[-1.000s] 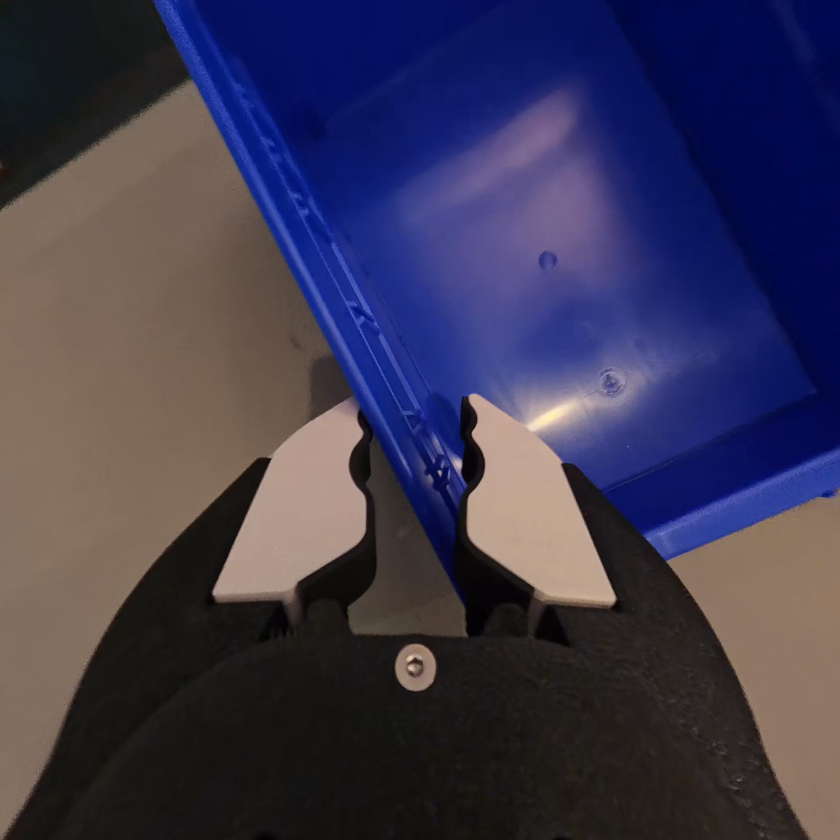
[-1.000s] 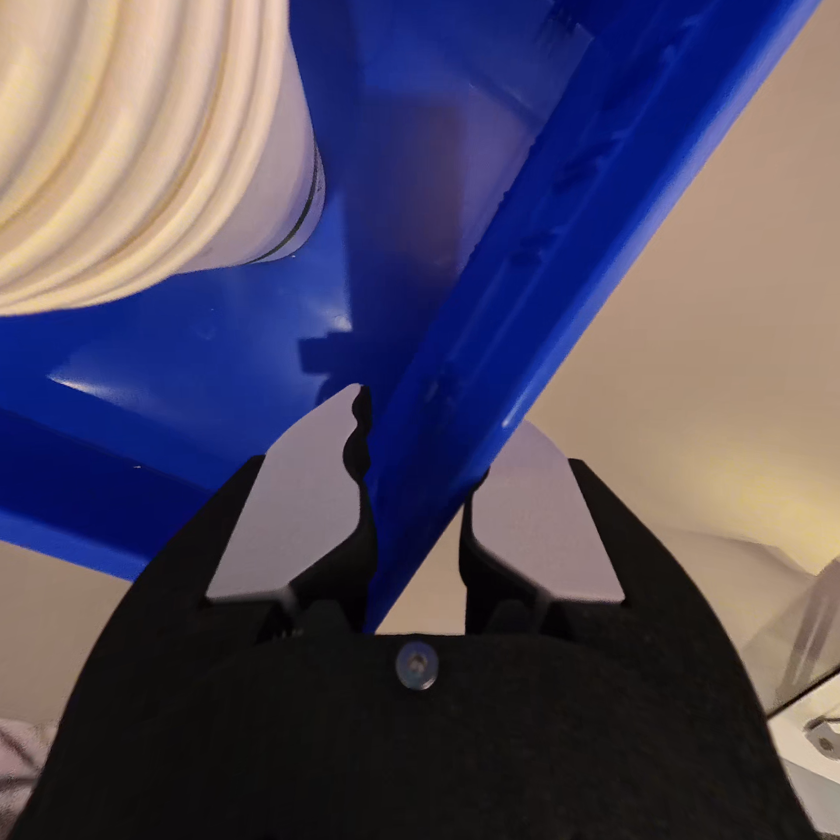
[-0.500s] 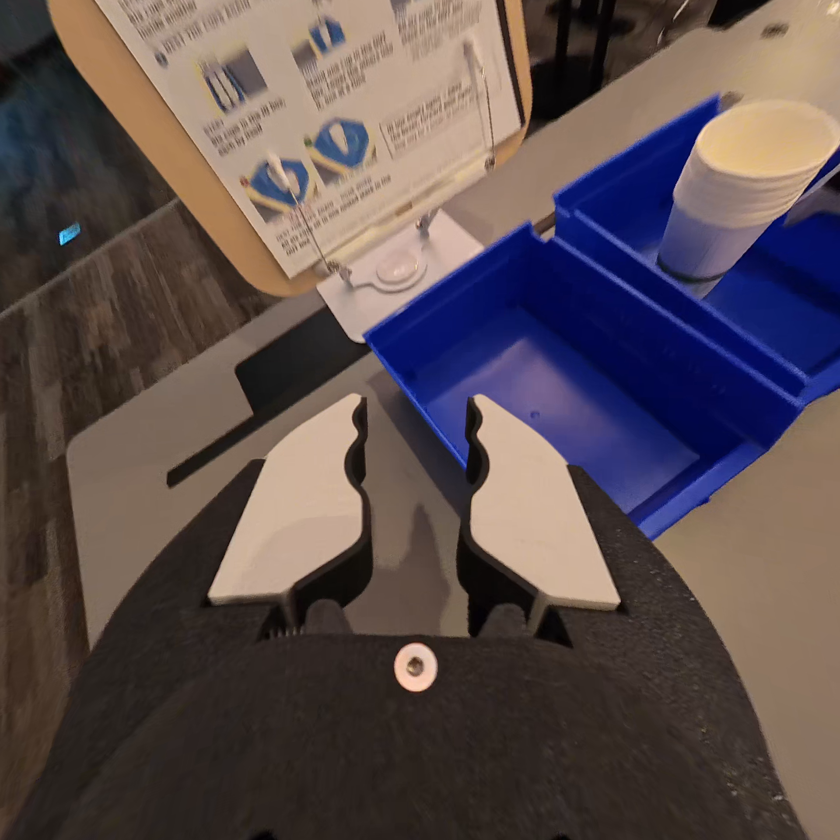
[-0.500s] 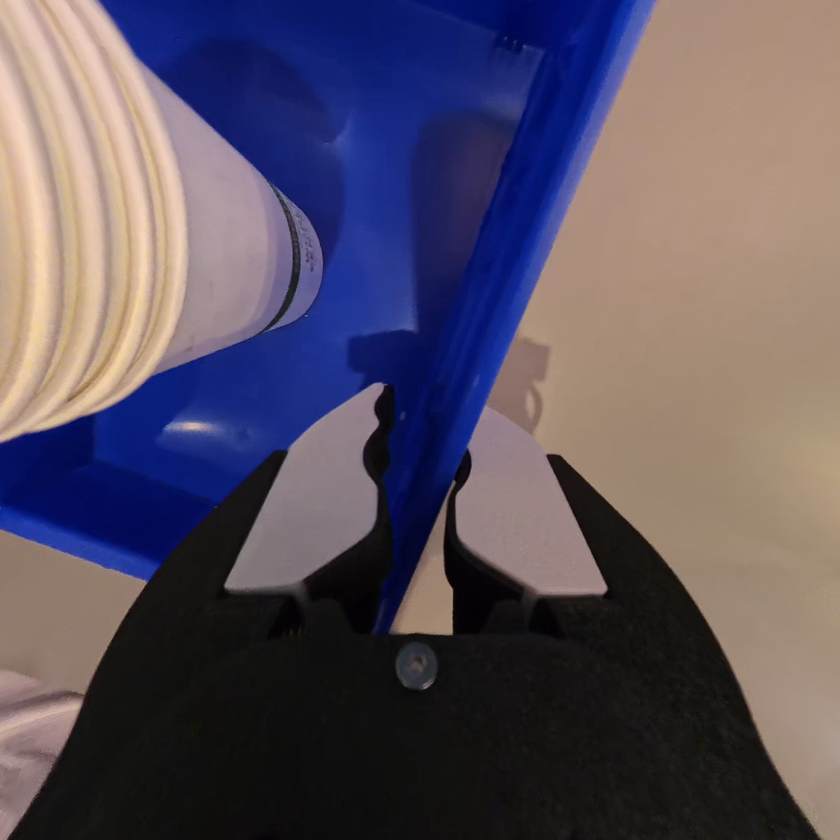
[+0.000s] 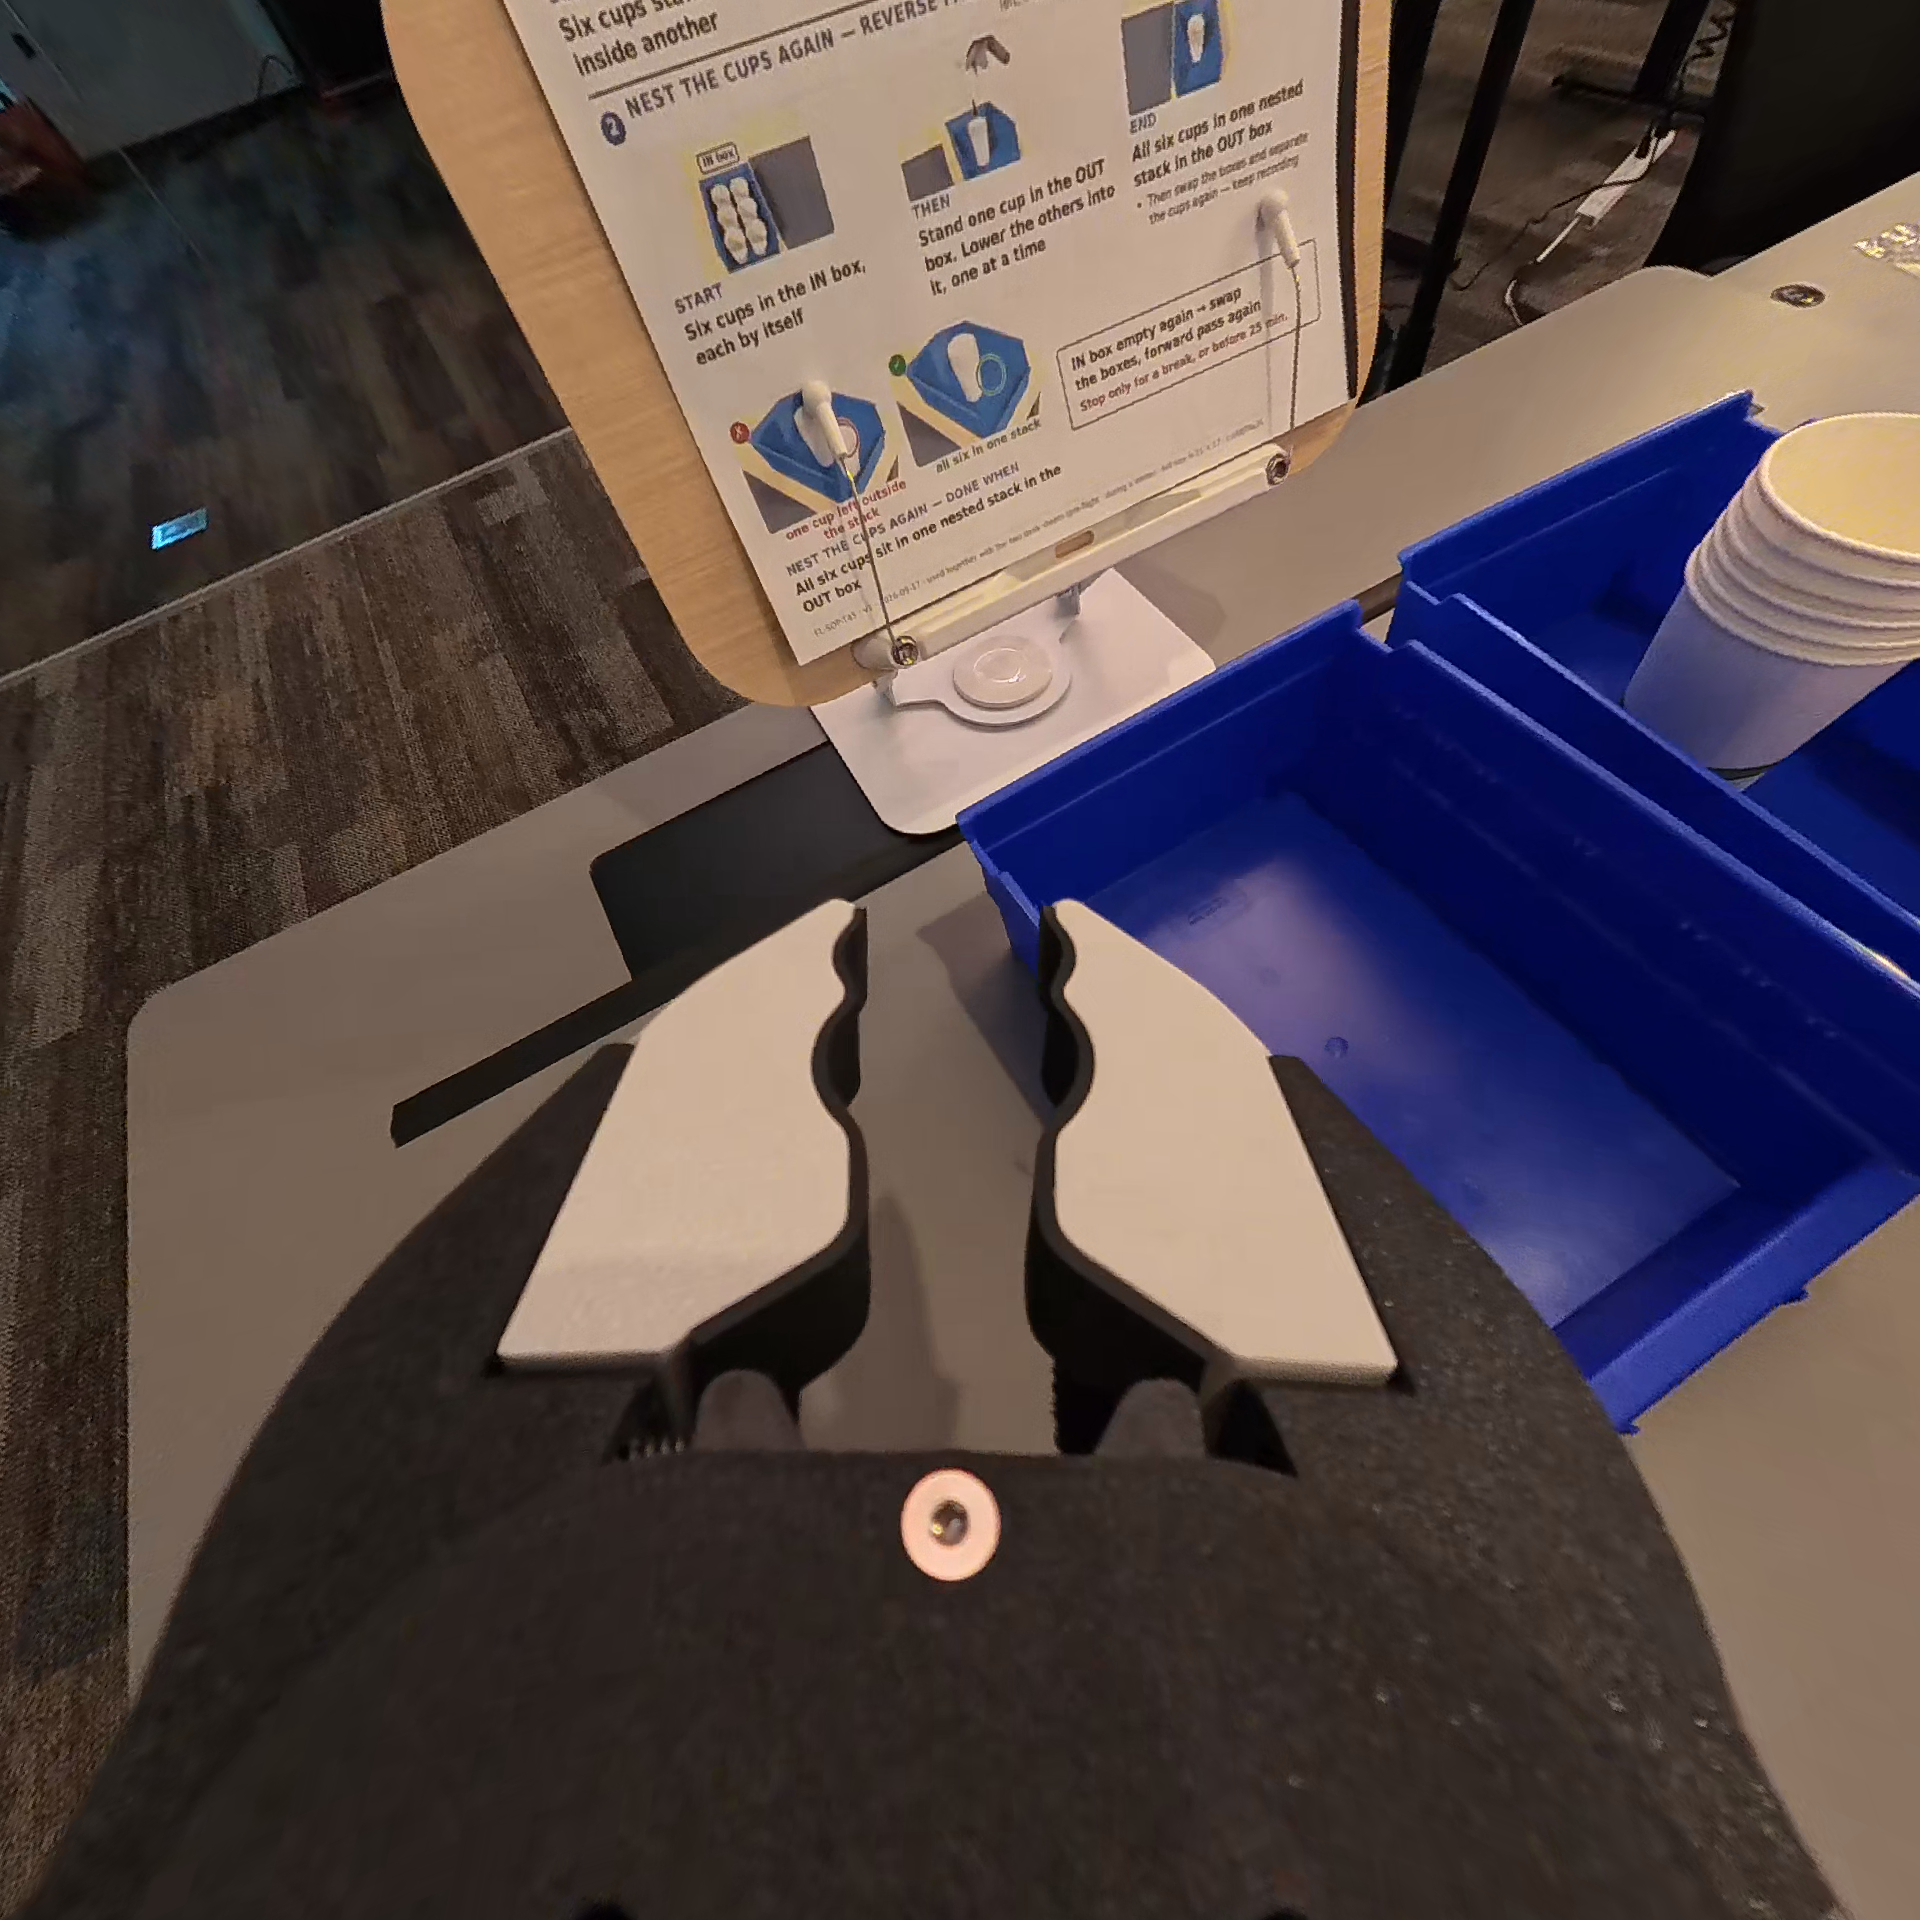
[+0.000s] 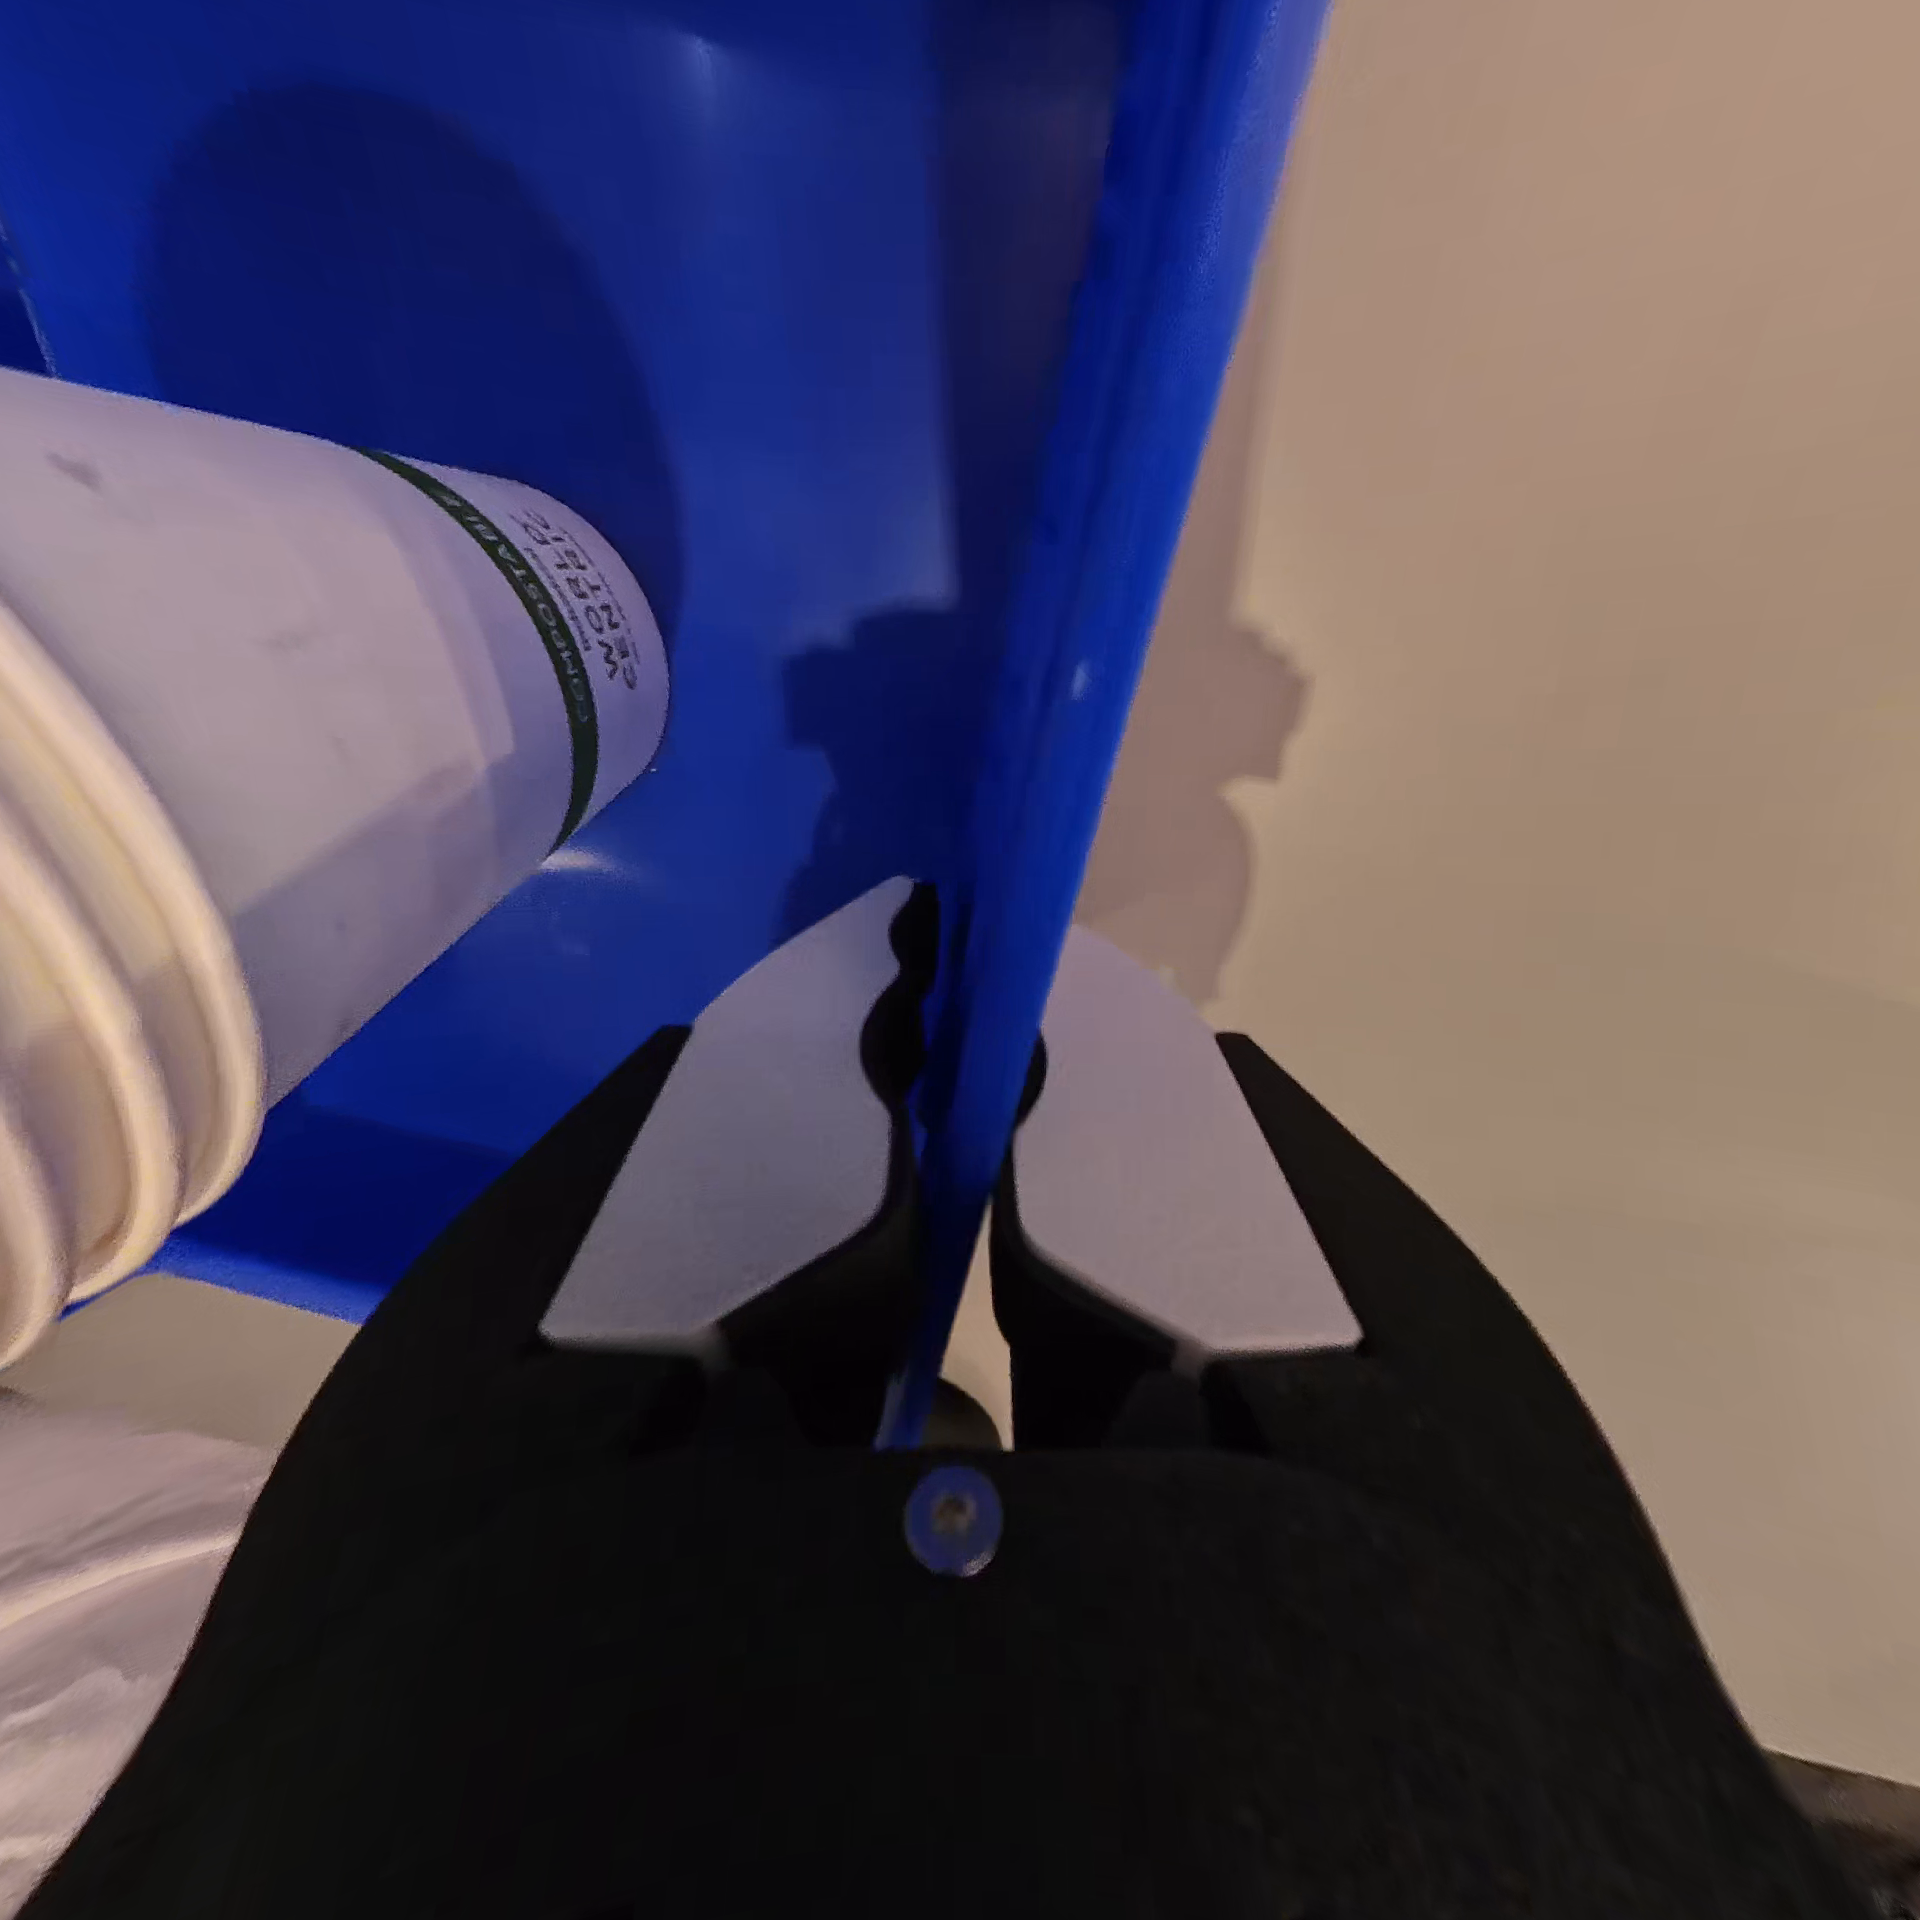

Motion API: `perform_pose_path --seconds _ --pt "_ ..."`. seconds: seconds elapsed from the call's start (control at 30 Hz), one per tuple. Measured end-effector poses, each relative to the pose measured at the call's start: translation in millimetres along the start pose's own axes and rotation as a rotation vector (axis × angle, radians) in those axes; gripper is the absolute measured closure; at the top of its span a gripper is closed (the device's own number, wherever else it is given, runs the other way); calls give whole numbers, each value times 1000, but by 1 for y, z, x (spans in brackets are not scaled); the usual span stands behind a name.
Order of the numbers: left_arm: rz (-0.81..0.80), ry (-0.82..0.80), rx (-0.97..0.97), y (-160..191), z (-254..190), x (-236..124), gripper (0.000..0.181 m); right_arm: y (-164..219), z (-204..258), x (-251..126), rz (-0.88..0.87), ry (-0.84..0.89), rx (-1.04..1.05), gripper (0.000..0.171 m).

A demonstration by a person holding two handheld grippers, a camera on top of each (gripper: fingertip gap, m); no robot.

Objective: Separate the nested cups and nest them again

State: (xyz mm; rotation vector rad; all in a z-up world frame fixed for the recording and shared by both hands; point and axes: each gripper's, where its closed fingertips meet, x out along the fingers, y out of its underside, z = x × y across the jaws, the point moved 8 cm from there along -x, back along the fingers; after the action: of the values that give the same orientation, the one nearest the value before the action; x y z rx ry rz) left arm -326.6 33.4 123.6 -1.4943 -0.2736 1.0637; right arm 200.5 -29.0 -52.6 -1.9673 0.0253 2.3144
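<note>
A nested stack of white paper cups (image 5: pixel 1787 582) stands in the farther blue bin (image 5: pixel 1558 499). The nearer blue bin (image 5: pixel 1174 717) has nothing in it. My left gripper (image 5: pixel 951 925) is open and holds nothing. It hovers over the grey table (image 5: pixel 312 1143), just left of the nearer bin's corner. In the right wrist view, my right gripper (image 6: pixel 987 914) is shut on the side wall of the blue bin (image 6: pixel 1091 520), one finger inside and one outside. The cup stack (image 6: pixel 260 727) stands inside that bin, to the left of the fingers.
An instruction sheet on a wooden board (image 5: pixel 935 312) stands on a white base (image 5: pixel 997 707) behind the nearer bin. A dark slot (image 5: pixel 727 894) runs across the table ahead of my left gripper. The floor lies beyond the table's left edge.
My left gripper let go of the nearer bin's wall, drew back and rose, and its jaws narrowed slightly. My right gripper's jaws closed onto the wall of the bin with the cups.
</note>
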Motion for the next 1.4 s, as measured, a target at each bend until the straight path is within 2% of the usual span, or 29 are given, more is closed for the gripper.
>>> perform_pose_path --seconds 0.37,0.5,0.57,0.7,0.83,0.97,1.1,1.23,1.4 --pt "-26 1 -84 11 33 -23 152 8 -3 3 5 -32 44 166" --pt "-77 126 -176 15 45 -34 154 22 -11 -4 55 -76 55 166" --pt "-100 114 -217 19 55 -42 157 28 -15 -11 68 -99 68 166" --pt "-89 -57 -239 31 81 -61 157 34 -23 -39 23 -81 69 166" --pt "-93 -112 -270 40 92 -78 156 30 -8 -90 23 -5 29 166" --pt "-79 -191 -265 44 96 -93 157 8 39 -140 -9 43 -46 166" --pt "-79 -214 -249 43 90 -102 156 -23 112 -159 -53 -11 -115 166" --pt "-69 -234 -216 40 82 -108 156 -56 199 -151 -69 -98 -219 166" --pt "-66 -251 -202 39 71 -124 155 -87 305 -119 -32 -176 -357 166"
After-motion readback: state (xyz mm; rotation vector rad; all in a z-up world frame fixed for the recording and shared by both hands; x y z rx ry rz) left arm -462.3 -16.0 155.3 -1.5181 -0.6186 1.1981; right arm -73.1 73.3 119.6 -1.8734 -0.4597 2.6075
